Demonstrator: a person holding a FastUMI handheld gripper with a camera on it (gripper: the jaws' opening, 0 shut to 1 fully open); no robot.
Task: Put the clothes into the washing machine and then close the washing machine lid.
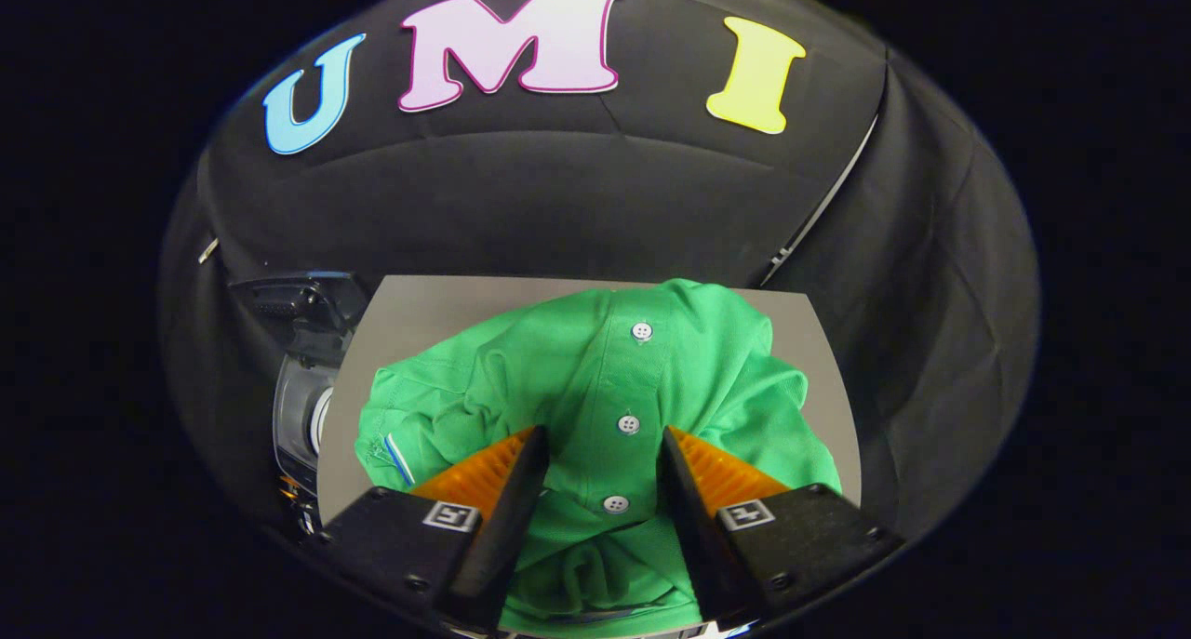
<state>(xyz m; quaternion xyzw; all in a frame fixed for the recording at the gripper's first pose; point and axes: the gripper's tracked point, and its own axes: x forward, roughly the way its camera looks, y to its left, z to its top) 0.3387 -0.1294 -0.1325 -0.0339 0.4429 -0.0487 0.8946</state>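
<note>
A crumpled green polo shirt with white buttons lies on a grey tabletop. My gripper is down on the shirt and stands open. Its two fingers straddle the button strip, and a band of fabric with two buttons runs between them. The fingertips sink into the cloth on either side; more shirt bunches up between the finger bases. To the left of the table, lower down, part of the washing machine shows, dark-topped with a pale round body. Whether its lid is up I cannot tell.
The table's left edge runs close beside the washing machine. Black cloth walls enclose the booth behind and to the right of the table. A pale strip runs down the cloth at the back right corner.
</note>
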